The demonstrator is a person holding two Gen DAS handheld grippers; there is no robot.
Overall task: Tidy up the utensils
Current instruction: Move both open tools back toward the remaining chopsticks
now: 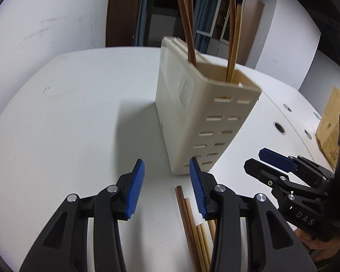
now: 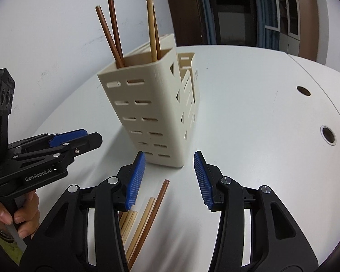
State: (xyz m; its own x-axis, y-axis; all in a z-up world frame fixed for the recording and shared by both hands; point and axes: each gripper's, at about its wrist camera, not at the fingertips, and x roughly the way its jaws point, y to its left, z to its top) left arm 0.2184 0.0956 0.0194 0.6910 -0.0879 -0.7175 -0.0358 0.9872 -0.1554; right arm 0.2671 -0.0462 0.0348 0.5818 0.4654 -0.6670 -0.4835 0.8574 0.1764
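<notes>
Your left gripper (image 1: pixel 166 174) sits at the bottom centre of the left wrist view with its blue ribbed pads parted about halfway and nothing between them — only bare white tabletop (image 1: pixel 79 113) shows in the gap. Just ahead of it, in the middle of the frame, stands the cream plastic utensil holder with slotted walls (image 1: pixel 199 122), upright on the table, with four chopsticks rising from it: two dark brown wooden ones (image 1: pixel 184 22) towards the upper centre and a lighter pair (image 1: pixel 234 40) to their right. At the lower centre, a loose bundle of brown and pale wooden chopsticks (image 1: pixel 192 226) lies flat on the table, passing partly under the left gripper's right finger (image 1: pixel 198 188). Your right gripper (image 2: pixel 170 176) fills the bottom of the right wrist view — its jaws also stand about half open and empty, aimed at the base of the holder. There the loose chopsticks lie at the lower left of centre, near its left pad (image 2: pixel 136 179), touching neither pad. A brown paper bag (image 1: pixel 333 124) stands at the right edge of the left wrist view.
</notes>
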